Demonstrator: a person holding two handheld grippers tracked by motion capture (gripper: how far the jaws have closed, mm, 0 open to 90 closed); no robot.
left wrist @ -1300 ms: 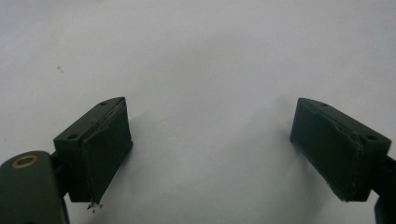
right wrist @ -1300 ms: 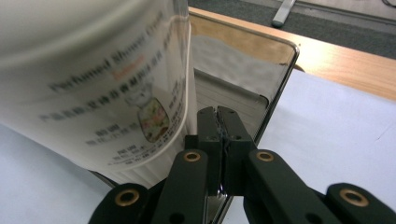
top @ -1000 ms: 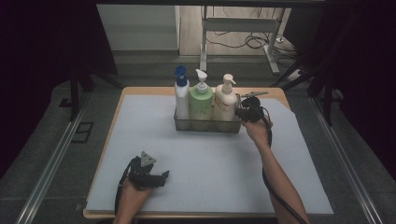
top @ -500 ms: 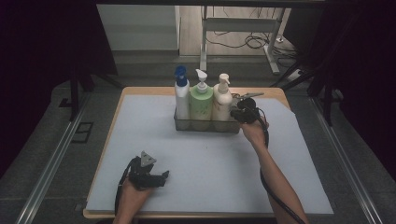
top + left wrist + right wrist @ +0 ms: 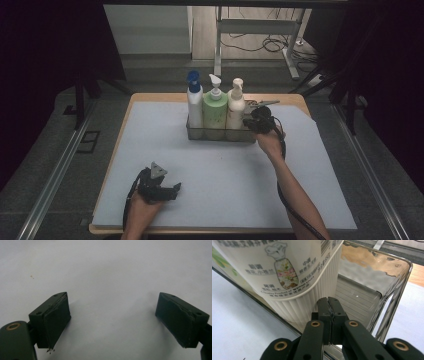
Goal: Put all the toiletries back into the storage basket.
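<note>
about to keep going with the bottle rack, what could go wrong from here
The right gripper is shut on the clear rack wall beside the cream bottle. A tug might tip that tall bottle or drag the rack off line. The thin wall may slip from the jaws. The left gripper is open, too far to steady anything.

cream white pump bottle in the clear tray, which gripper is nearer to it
Right. The right gripper sits at the clear tray's right end, its shut jaws right beside the cream white pump bottle. The left gripper rests open on the pale mat at the near edge, far from it.
</note>
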